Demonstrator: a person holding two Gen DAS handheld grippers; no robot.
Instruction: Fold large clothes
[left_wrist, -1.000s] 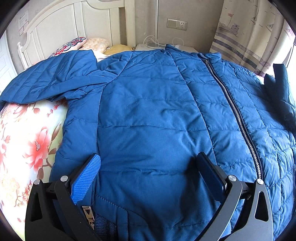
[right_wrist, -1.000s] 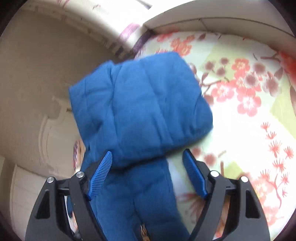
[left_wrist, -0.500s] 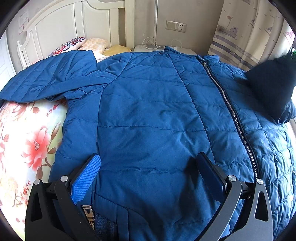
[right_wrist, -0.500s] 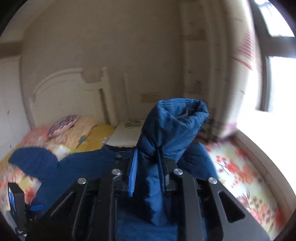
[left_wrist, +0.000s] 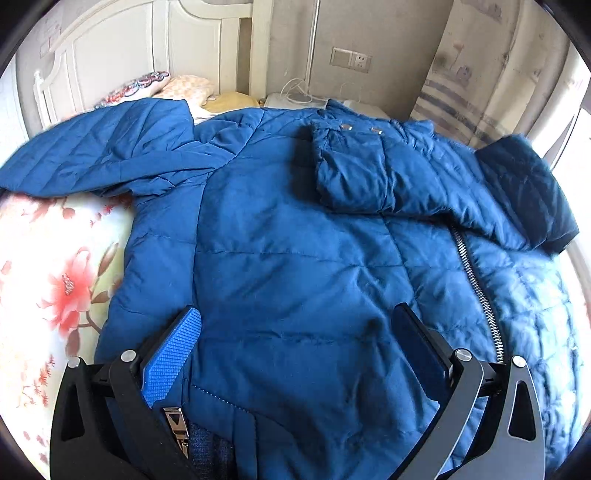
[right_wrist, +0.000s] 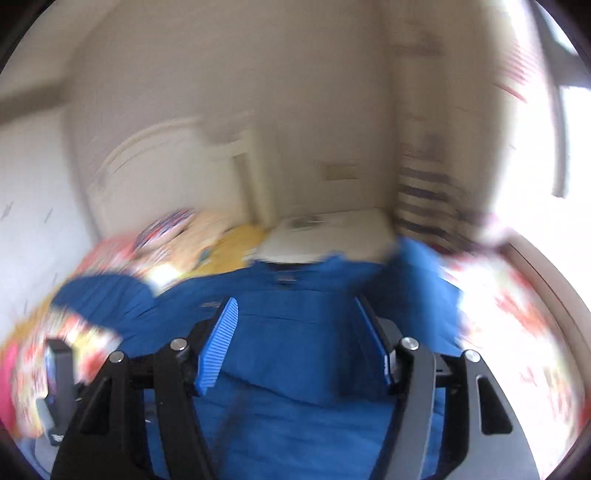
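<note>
The left gripper (left_wrist: 295, 332) hangs low over the bottom part of a big blue jacket (left_wrist: 288, 266). Its two fingers are spread wide, one with a bumpy blue pad (left_wrist: 171, 354) and one dark. They pinch nothing — the puffy cloth just lies under them.

The right gripper (right_wrist: 297, 339) is up in the air over the same jacket (right_wrist: 295, 362). Its picture is very blurry. Its jaws are opening, and there is nothing between them; the blue pads (right_wrist: 218, 347) stand apart with only the jacket far below.

The jacket lies flat on a bed with a flower sheet (left_wrist: 55, 280). It covers most of the bed. A silver zipper (left_wrist: 476, 288) runs down its front, near the right side of the left camera's view. One sleeve (left_wrist: 369, 177) is folded in and lies across the chest, its cuff near the middle. The other sleeve (left_wrist: 99, 155) sticks out to the left, flat on the sheet.

Past the jacket are pillows (left_wrist: 184, 85) and a white headboard (left_wrist: 122, 55). A wall socket (left_wrist: 351, 59) sits higher up, and a curtain (left_wrist: 491, 66) hangs on the right.
</note>
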